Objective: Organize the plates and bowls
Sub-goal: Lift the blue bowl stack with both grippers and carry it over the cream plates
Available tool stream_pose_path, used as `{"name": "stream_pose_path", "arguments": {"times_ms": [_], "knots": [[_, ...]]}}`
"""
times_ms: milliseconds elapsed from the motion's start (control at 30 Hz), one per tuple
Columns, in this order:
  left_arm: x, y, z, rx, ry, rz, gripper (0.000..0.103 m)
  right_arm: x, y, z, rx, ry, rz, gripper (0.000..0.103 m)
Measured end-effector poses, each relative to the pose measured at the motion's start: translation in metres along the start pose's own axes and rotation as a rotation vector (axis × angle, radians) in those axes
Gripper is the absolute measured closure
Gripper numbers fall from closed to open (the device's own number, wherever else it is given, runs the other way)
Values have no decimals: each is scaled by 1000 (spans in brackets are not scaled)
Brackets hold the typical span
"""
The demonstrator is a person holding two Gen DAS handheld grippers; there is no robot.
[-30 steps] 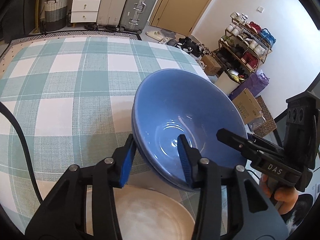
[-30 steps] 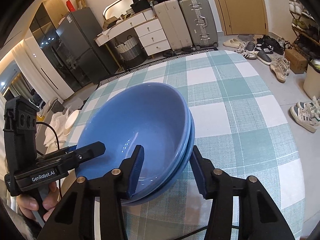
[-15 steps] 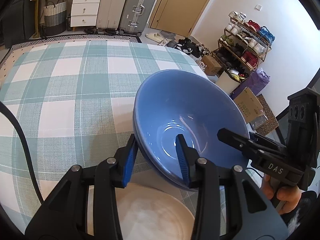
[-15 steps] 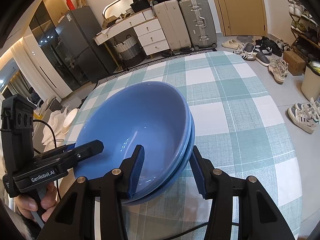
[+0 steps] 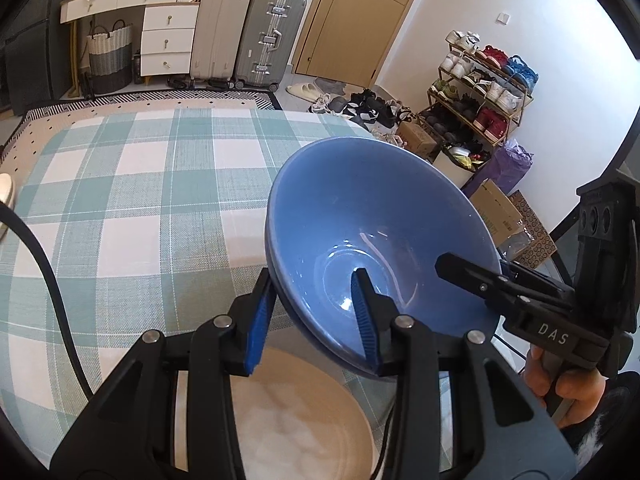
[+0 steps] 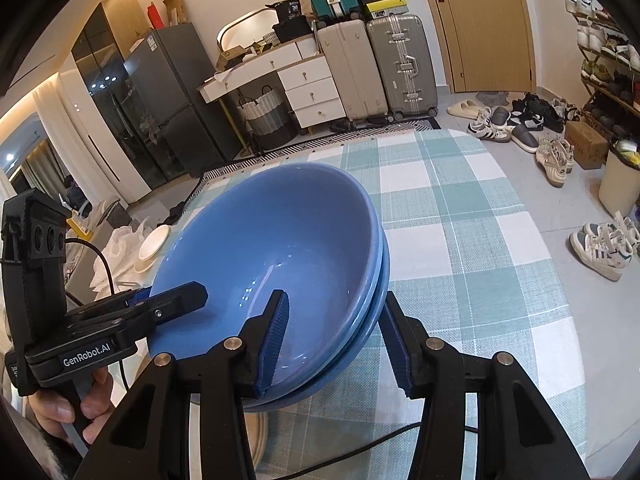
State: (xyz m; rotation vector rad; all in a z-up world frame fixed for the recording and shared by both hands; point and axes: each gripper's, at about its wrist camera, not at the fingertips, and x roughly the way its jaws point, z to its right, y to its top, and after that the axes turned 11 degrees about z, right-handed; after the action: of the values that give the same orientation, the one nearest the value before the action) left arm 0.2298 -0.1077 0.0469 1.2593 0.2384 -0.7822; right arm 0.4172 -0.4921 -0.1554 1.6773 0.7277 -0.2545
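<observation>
So I've got two glossy blue bowls (image 5: 384, 216) nested one inside the other, the inner one sitting a bit higher so you see a double rim line down the side. They're held tilted over the near edge of the table (image 5: 132, 200) with the green-and-white checked cloth, and the stack doesn't look like it's resting on the cloth. My left gripper (image 5: 312, 312) pinches the rim on one side, one blue pad outside the wall and one inside the bowl. My right gripper (image 6: 338, 332) does the same on the opposite side, pinching both rims between its pads. Right under the bowls there's a cream plate (image 5: 304, 420) at the near edge, mostly covered by my gripper arms and cut off by the bottom of the left view, so I can't tell whether the bowls touch it. The bowls' undersides are hidden too. A second pale plate (image 6: 154, 244) sits off to the left, beyond the table's edge, on something white and crumpled that I can't make out.
</observation>
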Motion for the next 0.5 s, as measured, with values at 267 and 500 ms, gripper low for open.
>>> {"name": "stream_pose_path", "arguments": {"times_ms": [267,500], "knots": [[-48,-1,21,26,4,50,68,-40,2,-18,-26,12,56,55],[-97,-6,41,49,14,100,68,-80,3,-38,-55,23,108,55]]}}
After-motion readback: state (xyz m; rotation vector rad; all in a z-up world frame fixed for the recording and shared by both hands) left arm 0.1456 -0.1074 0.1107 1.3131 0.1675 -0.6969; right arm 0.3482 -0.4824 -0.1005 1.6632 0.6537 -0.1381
